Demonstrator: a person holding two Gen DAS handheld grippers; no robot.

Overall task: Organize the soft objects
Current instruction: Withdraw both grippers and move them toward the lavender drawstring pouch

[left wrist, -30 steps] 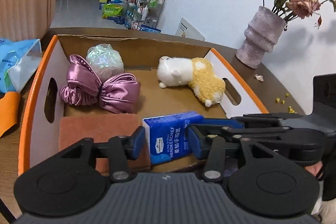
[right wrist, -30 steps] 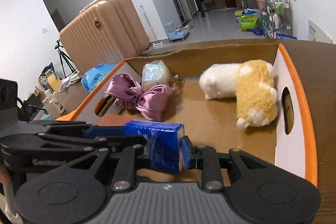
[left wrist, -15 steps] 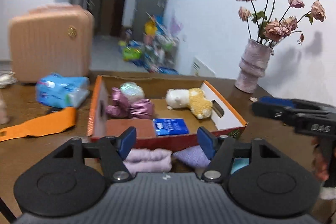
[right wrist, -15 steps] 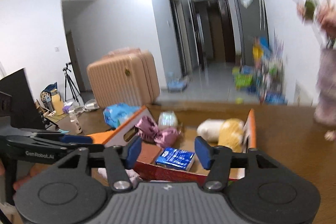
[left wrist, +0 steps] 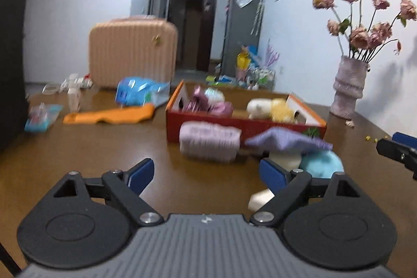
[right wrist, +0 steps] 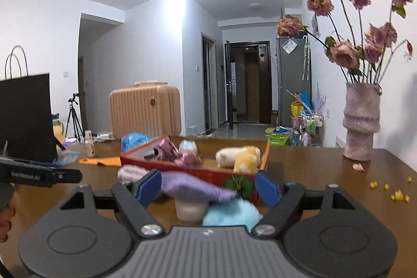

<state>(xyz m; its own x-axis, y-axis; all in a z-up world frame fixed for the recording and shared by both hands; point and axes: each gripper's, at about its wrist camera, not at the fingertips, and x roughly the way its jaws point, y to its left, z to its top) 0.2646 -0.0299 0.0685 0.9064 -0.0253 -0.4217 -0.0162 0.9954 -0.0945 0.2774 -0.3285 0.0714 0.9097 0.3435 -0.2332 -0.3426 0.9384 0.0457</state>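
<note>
**Both grippers wide apart, soft stuff piled in front of the box**

So here's where we are. Our left gripper (left wrist: 206,175) sits at the bottom of its own view with the blue pads spread far apart and nothing between them; the jaws have just been opening. Same story for our right gripper (right wrist: 207,188): pads well apart, just been opening, nothing pinched. The purple cloth (right wrist: 195,186) shows through the gap in the right wrist view, but it lies on the table (left wrist: 91,147) beyond the pads, not touching them.

The soft things are in two spots. Inside the red cardboard box (left wrist: 242,125), mid-frame in the left view, we can see the pink satin bow (left wrist: 208,104), an iridescent ball (left wrist: 215,94) behind it, and the white and yellow plush (left wrist: 273,110) toward the box's right end. Just in front of the box, on the bare table, sit a folded pink towel (left wrist: 208,141), the purple cloth draped over a cream cup-like thing (left wrist: 285,160), and a fuzzy light blue item (left wrist: 322,164) to the lower right of it. It's all a bit blurry, so we can't tell more.

Left of the box there's an orange strip (left wrist: 109,115) and a blue tissue pack (left wrist: 140,94). A vase of dried roses (right wrist: 361,121) stands at the right, and a beige suitcase (right wrist: 146,111) sits in the background.
</note>
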